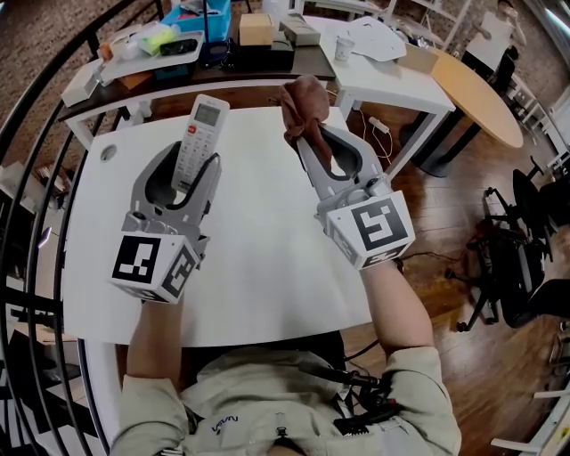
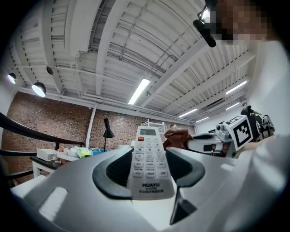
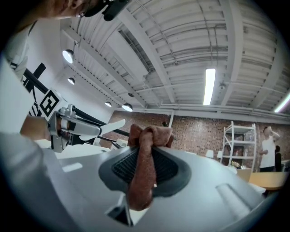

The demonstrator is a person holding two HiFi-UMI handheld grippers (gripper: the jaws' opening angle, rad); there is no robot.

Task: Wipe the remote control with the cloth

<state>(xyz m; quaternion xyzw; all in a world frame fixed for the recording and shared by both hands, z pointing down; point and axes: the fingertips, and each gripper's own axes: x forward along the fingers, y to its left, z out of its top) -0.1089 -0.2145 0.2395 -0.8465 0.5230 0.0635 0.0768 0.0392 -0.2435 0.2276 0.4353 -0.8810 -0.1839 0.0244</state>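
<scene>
The left gripper (image 1: 194, 157) is clamped on a white remote control (image 1: 199, 132), its two pads pressing the long side edges of the lower half. The remote is held over the far left part of the white table (image 1: 267, 267). Its long axis runs away from the person and leans a little to the right at the far end. The small display and red button are at that far end, and the printed brand end sits nearest the gripper's body. The button face is turned upward. About half of the remote sticks out past the jaw tips.

The right gripper (image 1: 313, 141) is closed on a reddish-brown cloth (image 1: 303, 102). A twisted strip of the cloth runs back between the ribbed pads, and the rest bunches in a knot-like wad just beyond the tips. The wad hangs over the table's far edge, to the right of the remote's display end, near it but not touching.

Behind the table stands a cluttered desk (image 1: 267, 64) with a blue bin (image 1: 198, 18), a cardboard box (image 1: 256, 28) and a paper cup (image 1: 344, 48).
</scene>
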